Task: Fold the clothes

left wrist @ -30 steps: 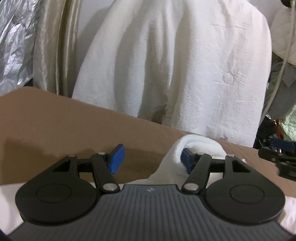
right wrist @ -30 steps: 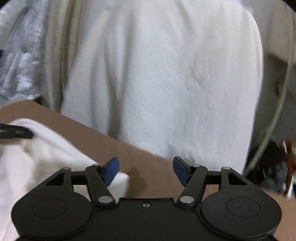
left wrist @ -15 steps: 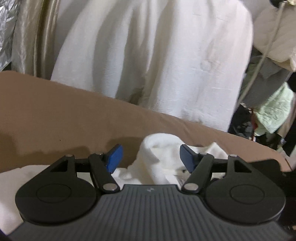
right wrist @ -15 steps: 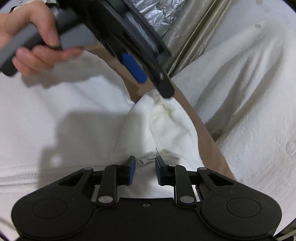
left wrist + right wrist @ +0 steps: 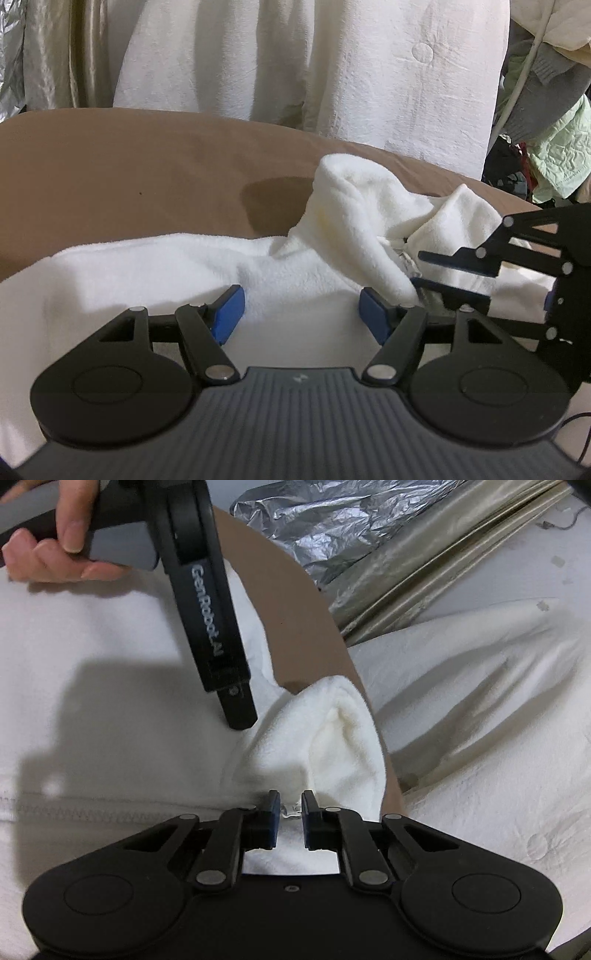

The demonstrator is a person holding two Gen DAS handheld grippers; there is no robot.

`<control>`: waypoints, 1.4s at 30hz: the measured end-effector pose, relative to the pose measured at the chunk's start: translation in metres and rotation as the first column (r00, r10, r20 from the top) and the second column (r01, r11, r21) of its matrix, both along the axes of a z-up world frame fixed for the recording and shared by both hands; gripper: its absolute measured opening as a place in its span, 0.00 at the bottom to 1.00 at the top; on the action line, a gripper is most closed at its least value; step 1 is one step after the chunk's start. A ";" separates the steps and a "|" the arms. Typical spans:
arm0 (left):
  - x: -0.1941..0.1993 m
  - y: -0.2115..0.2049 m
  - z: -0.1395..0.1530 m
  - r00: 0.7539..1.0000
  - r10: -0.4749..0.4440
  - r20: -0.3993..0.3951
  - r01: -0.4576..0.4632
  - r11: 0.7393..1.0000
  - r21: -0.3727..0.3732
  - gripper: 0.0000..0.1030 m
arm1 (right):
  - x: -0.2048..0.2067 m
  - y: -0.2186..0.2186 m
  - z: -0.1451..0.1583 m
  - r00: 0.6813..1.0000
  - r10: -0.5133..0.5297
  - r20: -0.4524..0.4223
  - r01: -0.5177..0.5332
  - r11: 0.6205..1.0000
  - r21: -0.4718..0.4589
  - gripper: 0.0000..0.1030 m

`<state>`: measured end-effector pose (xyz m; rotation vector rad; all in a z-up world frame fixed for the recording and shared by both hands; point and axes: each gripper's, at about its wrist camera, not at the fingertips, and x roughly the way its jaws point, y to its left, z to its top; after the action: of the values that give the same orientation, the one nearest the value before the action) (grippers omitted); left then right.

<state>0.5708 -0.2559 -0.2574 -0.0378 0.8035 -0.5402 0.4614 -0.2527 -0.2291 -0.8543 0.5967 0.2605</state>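
Observation:
A white fleece garment (image 5: 177,266) with a zipper lies on a brown table (image 5: 129,166); its collar end (image 5: 354,206) stands up in a bunched peak. My left gripper (image 5: 301,314) is open, its blue pads just above the fleece, holding nothing. In the right wrist view the garment (image 5: 92,720) fills the left side, with the zipper seam (image 5: 74,808) running across. My right gripper (image 5: 288,814) is nearly shut around the zipper pull at the collar (image 5: 332,738). It also shows in the left wrist view (image 5: 417,269), at the right of the collar.
A white cloth (image 5: 369,66) hangs behind the table's far edge, with beige curtain (image 5: 55,55) and silver foil (image 5: 314,517) to the left. A pile of other clothes (image 5: 554,147) lies at the far right. The left gripper's body and the hand holding it (image 5: 66,531) hang above the garment.
My right gripper swung down over the garment and closed from wide open onto the zipper pull at the collar. My left gripper stayed open and dropped closer to the fleece.

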 end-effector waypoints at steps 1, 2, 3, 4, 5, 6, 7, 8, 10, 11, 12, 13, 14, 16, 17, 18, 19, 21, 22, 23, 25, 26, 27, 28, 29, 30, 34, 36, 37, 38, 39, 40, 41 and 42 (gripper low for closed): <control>0.000 0.000 -0.001 1.000 0.000 0.002 0.000 1.000 0.000 0.68 | 0.002 -0.003 0.002 1.000 -0.017 0.008 0.017 1.000 0.009 0.09; -0.001 0.000 -0.001 1.000 -0.002 0.007 0.002 1.000 0.000 0.69 | 0.005 -0.006 0.003 0.999 -0.035 0.016 0.034 0.999 0.018 0.08; -0.002 -0.001 -0.001 1.000 -0.005 0.015 0.004 1.000 0.004 0.69 | 0.007 -0.009 0.005 0.998 -0.052 0.023 0.051 0.998 0.028 0.06; -0.004 -0.002 -0.002 1.000 -0.008 0.024 0.008 1.000 0.010 0.70 | 0.010 -0.011 0.006 0.997 -0.070 0.031 0.068 0.997 0.037 0.06; -0.006 -0.002 -0.003 0.999 -0.013 0.031 0.012 1.000 0.016 0.71 | 0.012 -0.014 0.008 0.995 -0.087 0.038 0.085 0.995 0.047 0.06; -0.007 -0.003 -0.004 0.999 -0.019 0.039 0.018 1.000 0.022 0.71 | 0.014 -0.017 0.010 0.993 -0.105 0.045 0.102 0.993 0.057 0.00; -0.009 -0.004 -0.005 0.999 -0.024 0.049 0.023 0.999 0.028 0.72 | 0.017 -0.020 0.011 0.991 -0.122 0.052 0.119 0.991 0.067 0.00; -0.010 -0.004 -0.006 0.998 -0.030 0.058 0.028 0.999 0.034 0.73 | 0.019 -0.023 0.013 0.988 -0.140 0.059 0.135 0.988 0.077 0.00; -0.012 -0.006 -0.007 0.997 -0.040 0.072 0.037 0.998 0.044 0.74 | 0.024 -0.029 0.016 0.982 -0.175 0.072 0.168 0.981 0.097 0.00; -0.013 -0.007 -0.008 0.996 -0.045 0.078 0.041 0.998 0.048 0.75 | 0.025 -0.034 0.020 0.981 -0.184 0.058 0.174 0.975 0.137 0.00; -0.014 -0.007 -0.008 0.995 -0.050 0.081 0.046 0.998 0.048 0.76 | 0.025 -0.041 0.027 0.983 -0.182 0.025 0.173 0.963 0.207 0.00; -0.014 -0.007 -0.009 0.995 -0.054 0.083 0.051 0.998 0.045 0.78 | 0.025 -0.049 0.034 0.984 -0.178 -0.007 0.173 0.946 0.275 0.02; -0.015 -0.007 -0.010 0.995 -0.059 0.085 0.056 0.998 0.042 0.80 | 0.024 -0.055 0.040 0.986 -0.161 -0.044 0.167 0.926 0.340 0.04; -0.015 -0.007 -0.010 0.994 -0.064 0.090 0.061 0.997 0.037 0.81 | 0.024 -0.061 0.043 0.984 -0.136 -0.118 0.174 0.886 0.429 0.41; -0.015 -0.006 -0.011 0.994 -0.066 0.092 0.063 0.997 0.034 0.81 | 0.025 -0.063 0.043 0.980 -0.126 -0.153 0.184 0.865 0.466 0.44; -0.016 -0.006 -0.011 0.993 -0.067 0.095 0.065 0.997 0.031 0.82 | 0.027 -0.065 0.043 0.976 -0.123 -0.179 0.197 0.847 0.493 0.44; -0.016 -0.005 -0.012 0.993 -0.068 0.097 0.066 0.997 0.026 0.82 | 0.031 -0.066 0.042 0.972 -0.128 -0.196 0.212 0.833 0.511 0.44; -0.016 -0.003 -0.012 0.993 -0.068 0.098 0.067 0.998 0.016 0.82 | 0.043 -0.068 0.038 0.964 -0.135 -0.229 0.241 0.808 0.538 0.44; -0.016 -0.003 -0.012 0.993 -0.069 0.098 0.068 0.998 0.014 0.82 | 0.050 -0.069 0.036 0.958 -0.138 -0.251 0.257 0.801 0.541 0.44; -0.016 -0.002 -0.012 0.993 -0.072 0.097 0.071 0.997 0.012 0.83 | 0.058 -0.069 0.031 0.948 -0.136 -0.289 0.276 0.803 0.527 0.44; -0.015 -0.002 -0.013 0.992 -0.078 0.096 0.078 0.997 0.010 0.84 | 0.071 -0.072 0.023 0.920 -0.124 -0.373 0.315 0.799 0.512 0.44; -0.015 -0.001 -0.014 0.992 -0.081 0.097 0.081 0.997 0.006 0.85 | 0.077 -0.076 0.021 0.905 -0.120 -0.408 0.341 0.779 0.527 0.45; -0.015 -0.001 -0.015 0.992 -0.084 0.099 0.084 0.996 0.002 0.86 | 0.080 -0.080 0.022 0.896 -0.119 -0.427 0.362 0.752 0.551 0.44; -0.015 -0.001 -0.016 0.991 -0.086 0.100 0.086 0.996 -0.002 0.87 | 0.080 -0.081 0.023 0.893 -0.118 -0.433 0.373 0.734 0.568 0.34; -0.016 -0.001 -0.016 0.991 -0.087 0.103 0.088 0.996 -0.006 0.87 | 0.077 -0.079 0.024 0.899 -0.125 -0.420 0.367 0.740 0.564 0.28; -0.017 -0.001 -0.017 0.990 -0.089 0.105 0.091 0.996 -0.008 0.88 | 0.072 -0.075 0.024 0.911 -0.138 -0.389 0.348 0.762 0.546 0.10; -0.018 -0.001 -0.019 0.990 -0.093 0.111 0.094 0.995 -0.012 0.88 | 0.055 -0.062 0.024 0.943 -0.171 -0.285 0.301 0.802 0.516 0.05; -0.018 -0.001 -0.019 0.990 -0.092 0.110 0.094 0.995 -0.013 0.88 | 0.046 -0.057 0.027 0.955 -0.188 -0.231 0.284 0.805 0.521 0.02; -0.019 -0.001 -0.019 0.990 -0.092 0.110 0.094 0.995 -0.012 0.88 | 0.042 -0.056 0.030 0.958 -0.207 -0.197 0.281 0.812 0.512 0.00; -0.019 -0.001 -0.020 0.990 -0.093 0.111 0.095 0.995 -0.012 0.88 | 0.040 -0.056 0.032 0.960 -0.230 -0.162 0.281 0.821 0.498 0.00; -0.019 -0.001 -0.019 0.989 -0.093 0.111 0.095 0.995 -0.011 0.88 | 0.040 -0.057 0.034 0.958 -0.245 -0.146 0.285 0.822 0.492 0.00; -0.019 -0.001 -0.019 0.989 -0.094 0.112 0.095 0.995 -0.011 0.88 | 0.042 -0.059 0.035 0.956 -0.251 -0.151 0.293 0.817 0.497 0.00; -0.019 -0.001 -0.019 0.989 -0.094 0.113 0.096 0.995 -0.011 0.88 | 0.043 -0.062 0.036 0.954 -0.258 -0.155 0.301 0.812 0.501 0.00; -0.019 -0.001 -0.019 0.989 -0.094 0.114 0.096 0.995 -0.012 0.88 | 0.044 -0.064 0.037 0.953 -0.246 -0.175 0.302 0.802 0.515 0.00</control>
<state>0.5517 -0.2570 -0.2764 0.0151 0.6920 -0.6336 0.5055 -0.3170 -0.1918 -0.2019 0.6881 0.1905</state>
